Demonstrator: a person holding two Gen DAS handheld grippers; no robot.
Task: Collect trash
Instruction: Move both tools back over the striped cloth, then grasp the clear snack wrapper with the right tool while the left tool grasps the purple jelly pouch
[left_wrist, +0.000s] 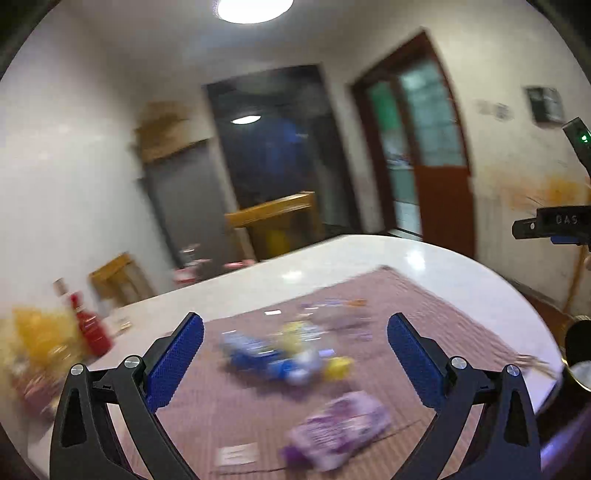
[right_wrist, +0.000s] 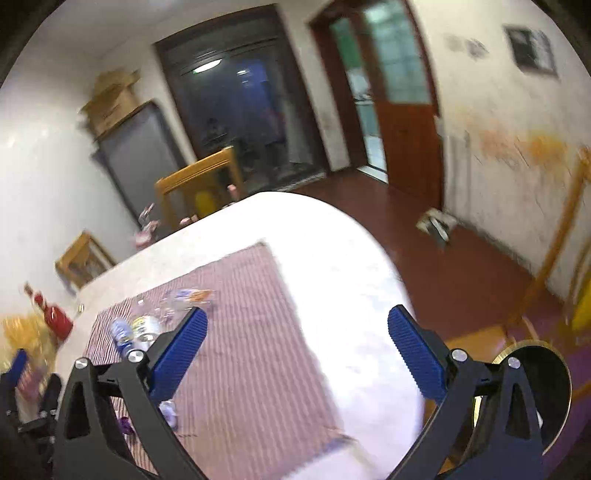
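Trash lies on a striped reddish mat (left_wrist: 424, 325) on a white table (left_wrist: 369, 254). In the blurred left wrist view I see a blue and yellow crumpled wrapper pile (left_wrist: 284, 354), a purple packet (left_wrist: 340, 428) nearer me, and small scraps (left_wrist: 332, 306) further back. My left gripper (left_wrist: 295, 362) is open and empty, above the mat over the pile. My right gripper (right_wrist: 297, 354) is open and empty, above the mat's right side; the wrapper pile (right_wrist: 135, 332) lies to its left. A black bin with a gold rim (right_wrist: 532, 387) stands at the table's right.
A red bottle (left_wrist: 88, 328) and yellow bags (left_wrist: 37, 339) stand at the table's left end. Wooden chairs (right_wrist: 199, 181) stand beyond the table. The table's far right edge (right_wrist: 369, 236) drops to a red floor. The bin's rim also shows in the left wrist view (left_wrist: 576, 369).
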